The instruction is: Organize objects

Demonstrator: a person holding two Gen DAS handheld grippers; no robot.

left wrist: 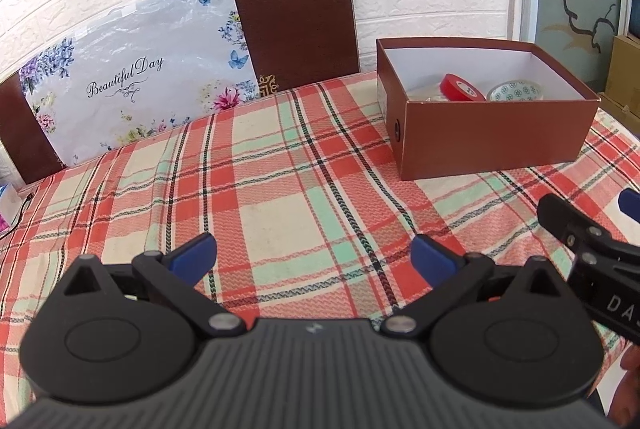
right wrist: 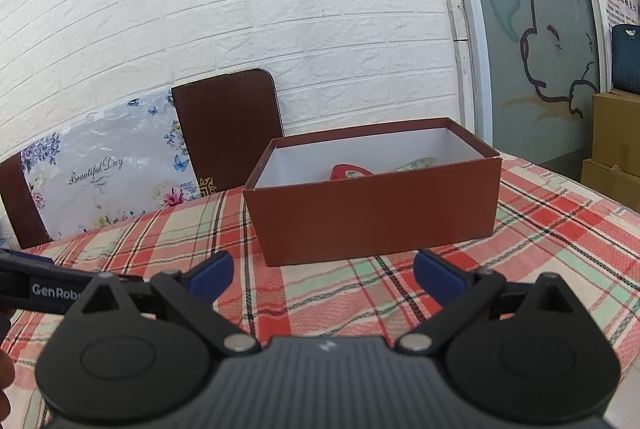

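A brown cardboard box (left wrist: 492,137) (right wrist: 376,217) with a white inside stands open on the plaid tablecloth (left wrist: 260,181) (right wrist: 560,241). Inside it lie a red tape roll (left wrist: 460,87) (right wrist: 348,172) and a green-patterned tape roll (left wrist: 516,91) (right wrist: 418,163). My left gripper (left wrist: 314,255) hovers open over the cloth, left of the box, with nothing between its blue fingers (left wrist: 196,255). My right gripper (right wrist: 324,269) is open and empty just in front of the box's near wall. The right gripper's side shows at the right edge of the left wrist view.
A dark brown chair back (left wrist: 296,29) (right wrist: 228,133) and a floral "Beautiful Day" cushion (left wrist: 136,77) (right wrist: 104,165) stand behind the table against the white brick wall. Cardboard cartons (right wrist: 616,141) sit at the far right by a glass panel.
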